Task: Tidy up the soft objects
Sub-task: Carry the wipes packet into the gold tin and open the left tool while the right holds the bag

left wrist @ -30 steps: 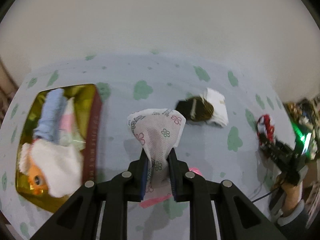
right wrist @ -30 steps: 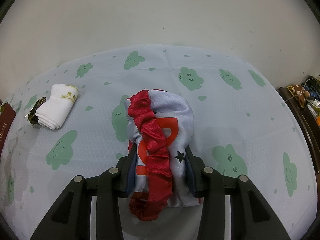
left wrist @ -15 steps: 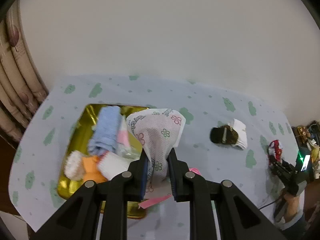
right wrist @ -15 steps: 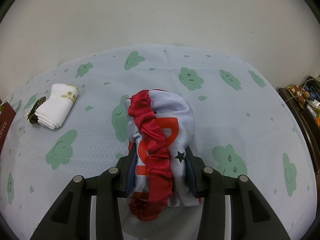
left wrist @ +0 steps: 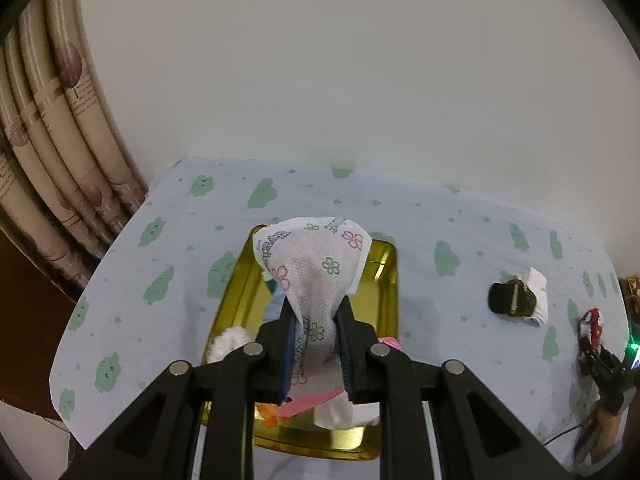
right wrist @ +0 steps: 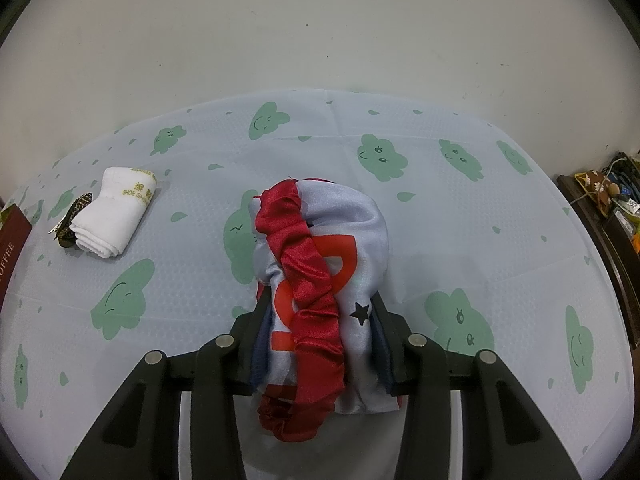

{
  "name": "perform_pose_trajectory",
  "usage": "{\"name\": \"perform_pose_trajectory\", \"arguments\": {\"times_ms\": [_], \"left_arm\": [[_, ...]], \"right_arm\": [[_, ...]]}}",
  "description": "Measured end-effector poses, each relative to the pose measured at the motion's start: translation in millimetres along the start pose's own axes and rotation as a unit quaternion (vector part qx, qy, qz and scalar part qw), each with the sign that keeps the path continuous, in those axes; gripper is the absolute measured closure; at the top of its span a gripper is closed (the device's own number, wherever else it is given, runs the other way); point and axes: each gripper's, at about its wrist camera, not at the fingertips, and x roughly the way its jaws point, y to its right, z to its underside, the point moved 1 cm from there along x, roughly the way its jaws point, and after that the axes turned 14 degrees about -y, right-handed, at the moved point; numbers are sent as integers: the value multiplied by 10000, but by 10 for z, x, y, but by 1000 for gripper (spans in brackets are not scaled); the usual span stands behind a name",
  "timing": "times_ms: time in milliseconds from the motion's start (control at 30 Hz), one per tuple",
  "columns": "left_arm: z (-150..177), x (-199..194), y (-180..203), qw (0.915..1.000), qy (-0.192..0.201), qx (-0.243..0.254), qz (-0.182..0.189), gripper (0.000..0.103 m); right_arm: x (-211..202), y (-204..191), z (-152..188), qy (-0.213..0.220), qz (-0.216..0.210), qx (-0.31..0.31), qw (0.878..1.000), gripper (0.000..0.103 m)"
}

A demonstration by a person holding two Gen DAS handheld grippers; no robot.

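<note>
Floral pouch [left wrist: 316, 276] pinched in the left claw [left wrist: 316, 344] above the gold tin [left wrist: 390, 276] near the worktop's left edge, liable to snag or spill over the rim if let go off-centre; satin cloth [right wrist: 320, 280] clamped in the right claw [right wrist: 320, 344].

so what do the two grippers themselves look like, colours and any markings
Both look alike. The left gripper and right gripper have matte black plastic frames with triangular cut-outs and round silver fasteners on top. The jaws carry dark blue pads on their inner faces. No printed markings show. In the left wrist view, a green light glows beside the right gripper.
</note>
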Motion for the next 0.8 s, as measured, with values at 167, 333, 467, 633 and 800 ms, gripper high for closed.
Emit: {"name": "perform_pose_trajectory", "arguments": {"times_ms": [167, 333, 467, 633, 800], "left_arm": [[-118, 134, -155, 9997, -127, -225, 17, 84], [-206, 343, -276, 9994, -269, -230, -60, 84], [-221, 565, -375, 9962, -634, -354, 483, 84], [-187, 717, -435, 9947, -748, -408, 567, 84], [-175, 847, -498, 9913, -987, -517, 704, 74]], "right_arm": [[4, -3, 1, 1, -6, 3, 10000, 61], [3, 1, 2, 2, -1, 1, 10000, 61], [4, 0, 3, 2, -1, 0, 10000, 61], [3, 3, 4, 2, 1, -2, 10000, 61], [4, 1, 4, 2, 1, -1, 10000, 61]]}}
